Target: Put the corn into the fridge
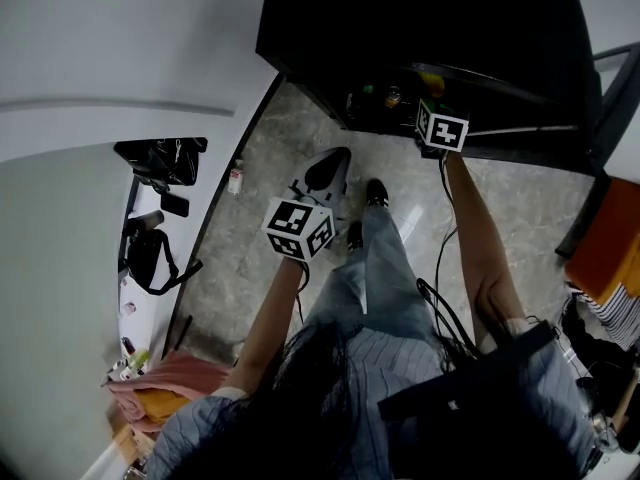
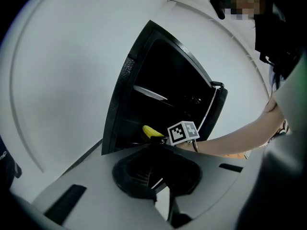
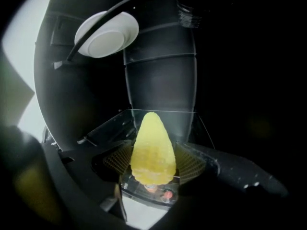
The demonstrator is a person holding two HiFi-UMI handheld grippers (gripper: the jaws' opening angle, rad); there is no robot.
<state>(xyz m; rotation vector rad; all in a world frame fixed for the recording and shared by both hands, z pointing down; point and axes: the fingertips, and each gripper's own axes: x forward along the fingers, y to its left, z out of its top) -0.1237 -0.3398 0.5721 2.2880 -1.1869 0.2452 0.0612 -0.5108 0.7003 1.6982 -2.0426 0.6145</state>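
The corn (image 3: 152, 145) is clasped between the jaws of the right gripper (image 3: 152, 163) at the lower centre of the right gripper view, its tapered end pointed away. It is held inside the dark fridge (image 3: 160, 80), just before a clear shelf (image 3: 201, 121). A white dish (image 3: 108, 35) is seen at upper left. The left gripper (image 2: 156, 174) is held outside the fridge, jaws drawn together on nothing.

Fridge (image 3: 158, 85) interior largely in darkness
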